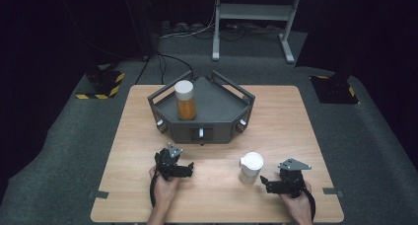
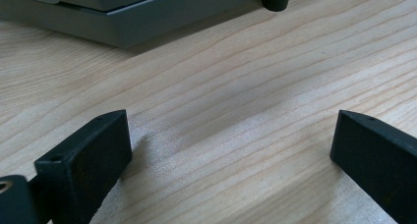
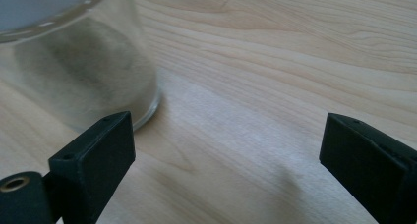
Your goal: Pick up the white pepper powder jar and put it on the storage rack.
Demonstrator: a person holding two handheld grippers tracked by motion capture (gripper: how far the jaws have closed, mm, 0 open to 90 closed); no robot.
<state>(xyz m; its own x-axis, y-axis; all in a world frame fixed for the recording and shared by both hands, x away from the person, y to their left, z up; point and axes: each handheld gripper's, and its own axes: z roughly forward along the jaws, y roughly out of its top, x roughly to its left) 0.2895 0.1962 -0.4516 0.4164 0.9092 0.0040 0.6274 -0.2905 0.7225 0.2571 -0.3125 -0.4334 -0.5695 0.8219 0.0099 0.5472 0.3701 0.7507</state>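
Two grippers rest low over the wooden table (image 1: 276, 116), the left gripper (image 1: 183, 169) spread wide on nothing, the right gripper (image 1: 266, 183) likewise gaping just beside the white-capped jar (image 1: 250, 168), perhaps brushing it, while an orange jar (image 1: 186, 100) stands in the grey tray (image 1: 222, 104).

Table (image 1: 276, 126) lit bright from above, surroundings dark; gripper views w/ close stuff soft, slightly blurred.
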